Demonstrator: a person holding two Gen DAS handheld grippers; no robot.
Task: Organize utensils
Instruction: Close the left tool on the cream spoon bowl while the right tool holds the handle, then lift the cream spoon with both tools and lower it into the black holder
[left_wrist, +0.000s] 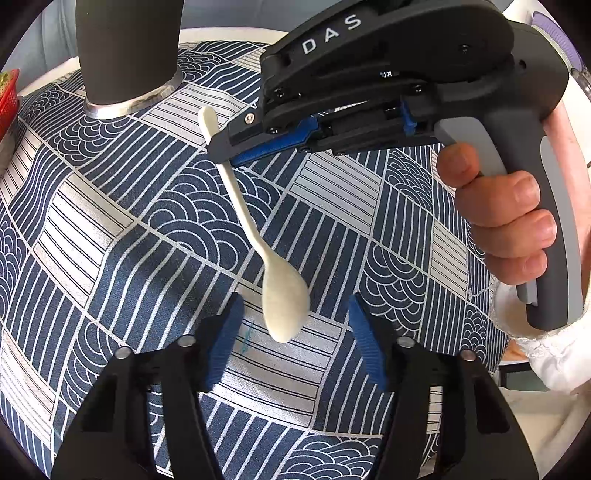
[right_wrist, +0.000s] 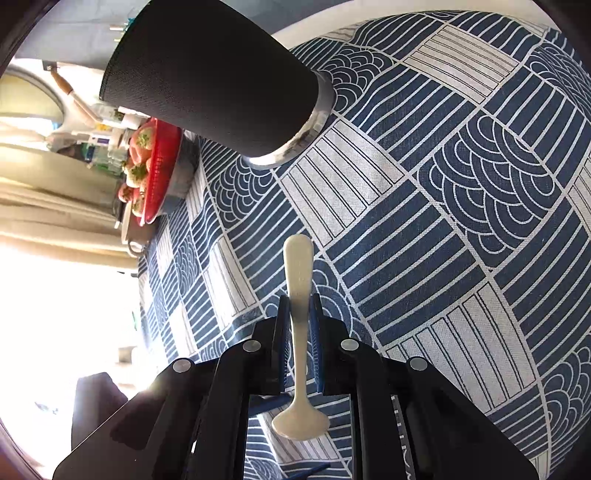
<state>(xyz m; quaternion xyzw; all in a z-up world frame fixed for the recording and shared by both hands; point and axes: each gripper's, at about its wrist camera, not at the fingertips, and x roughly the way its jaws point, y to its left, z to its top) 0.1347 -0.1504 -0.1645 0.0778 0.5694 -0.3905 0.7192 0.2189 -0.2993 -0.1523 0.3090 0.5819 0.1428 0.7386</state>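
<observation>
A cream plastic spoon (left_wrist: 255, 236) hangs above the patterned tablecloth, bowl toward my left wrist camera. My right gripper (left_wrist: 221, 153) is shut on its handle; in the right wrist view the spoon (right_wrist: 300, 291) sits clamped between the blue pads (right_wrist: 284, 332), bowl end near the camera. My left gripper (left_wrist: 295, 332) is open and empty, its blue pads either side of the spoon's bowl, not touching it. A tall dark utensil holder (left_wrist: 129, 51) with a metal base stands at the far left; it also shows in the right wrist view (right_wrist: 210, 77).
A blue and white patterned tablecloth (left_wrist: 110, 229) covers the table. A red basket (right_wrist: 159, 170) holding strawberries stands at the table's edge beyond the holder. Curtains and clutter lie past that edge.
</observation>
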